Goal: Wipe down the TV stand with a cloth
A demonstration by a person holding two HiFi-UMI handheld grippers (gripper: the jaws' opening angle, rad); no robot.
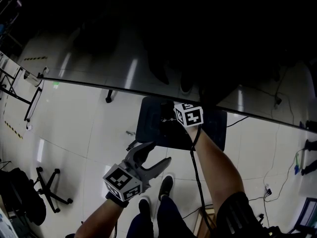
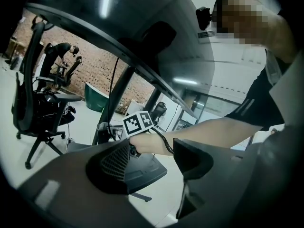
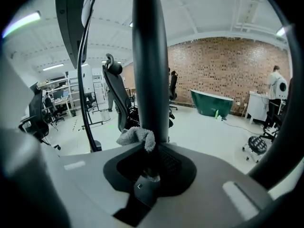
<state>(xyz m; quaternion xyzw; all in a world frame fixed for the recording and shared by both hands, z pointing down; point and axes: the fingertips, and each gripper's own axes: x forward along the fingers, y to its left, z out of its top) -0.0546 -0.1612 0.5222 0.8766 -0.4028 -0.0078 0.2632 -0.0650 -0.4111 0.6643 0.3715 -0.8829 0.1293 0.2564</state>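
The right claw (image 3: pixel 148 152) is closed on a bunched grey cloth (image 3: pixel 135 136), holding it low against the upright pole (image 3: pixel 149 56) of the TV stand, just above the dark base plate (image 1: pixel 153 130). From the head view only that claw's marker cube shows, over the base plate beneath the screen's edge. The left claw (image 1: pixel 158 152) hangs over the floor (image 1: pixel 89 128) beside the base plate with its jaws apart and nothing between them.

The step in hand looks like wiping the pole's foot and the base. To do it well, the grip on the cloth should stay firm, since only a small wad sticks out past the jaws; the jaw tips themselves could scrape the pole if the wad slips. Sweeping round the pole, then outward across the base plate in overlapping passes, would likely cover it best. The free claw could steady the stand if it rocks.
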